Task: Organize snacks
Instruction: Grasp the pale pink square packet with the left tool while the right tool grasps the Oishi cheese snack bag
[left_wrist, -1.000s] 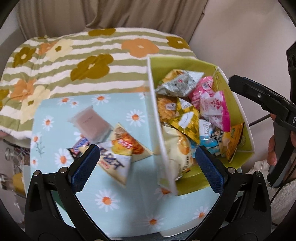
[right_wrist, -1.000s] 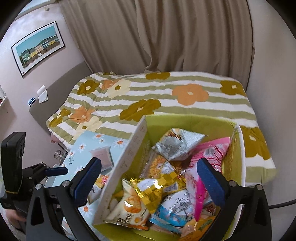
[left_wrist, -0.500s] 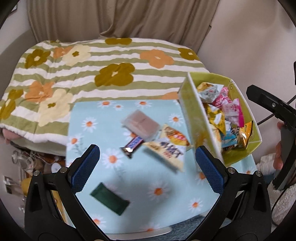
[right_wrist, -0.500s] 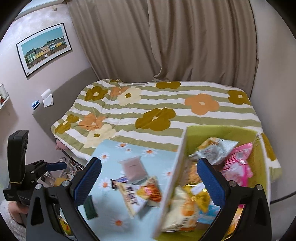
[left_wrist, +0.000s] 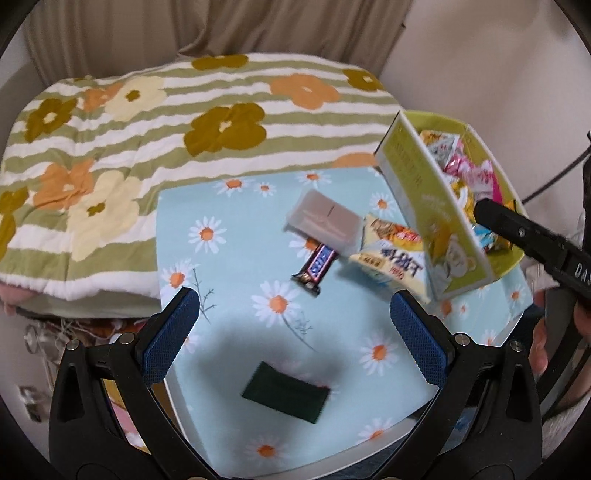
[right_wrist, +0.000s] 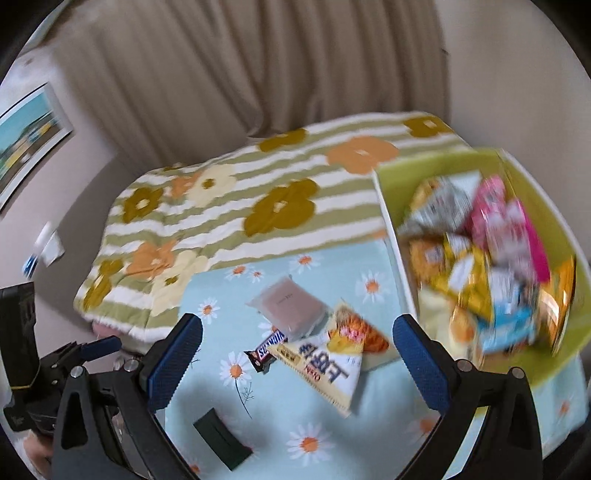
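Both views have swung from the green box (left_wrist: 452, 221), at frame right, to loose snacks mid-frame on the daisy surface (left_wrist: 221, 266); left claw (left_wrist: 295, 325) and right claw (right_wrist: 297, 354) gape empty over the dark packet (left_wrist: 286, 395), likely next

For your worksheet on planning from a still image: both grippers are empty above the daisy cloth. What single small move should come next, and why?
Probably lower the open left gripper onto the dark green packet, which lies alone, flat and nearest its fingers. The chocolate bar and other loose snacks overlap near the green box, so they look harder to grasp cleanly.
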